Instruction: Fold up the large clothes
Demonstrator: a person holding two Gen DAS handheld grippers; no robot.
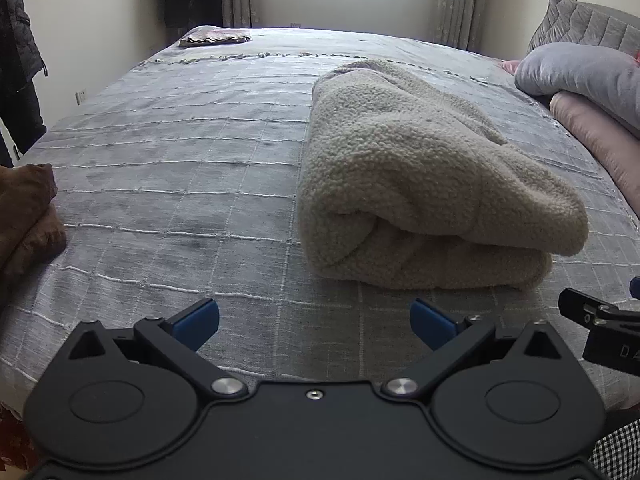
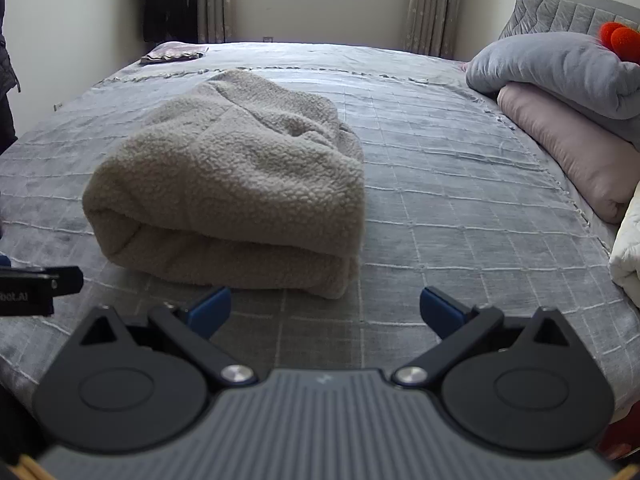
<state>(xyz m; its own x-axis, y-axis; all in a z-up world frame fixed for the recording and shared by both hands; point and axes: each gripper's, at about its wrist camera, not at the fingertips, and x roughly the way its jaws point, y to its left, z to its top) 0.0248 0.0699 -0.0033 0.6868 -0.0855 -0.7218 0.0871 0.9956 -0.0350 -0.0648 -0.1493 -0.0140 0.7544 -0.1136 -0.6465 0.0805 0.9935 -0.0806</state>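
A cream fleece garment (image 1: 420, 176) lies folded in a thick bundle on the grey checked bedspread (image 1: 180, 184). In the right wrist view the same fleece bundle (image 2: 240, 184) sits just ahead and to the left. My left gripper (image 1: 314, 322) stands wide open just short of the bundle's near edge, with only bedspread between its blue pads. My right gripper (image 2: 325, 312) is also wide open and holds nothing, close to the bundle's near right corner. Each view shows part of the other gripper at its side edge.
A brown garment (image 1: 28, 216) lies at the bed's left edge. Grey and pink folded quilts (image 2: 568, 92) and a white one (image 2: 628, 248) are stacked on the right. A small folded cloth (image 1: 216, 36) lies at the far end near the window. Dark coats hang at the left.
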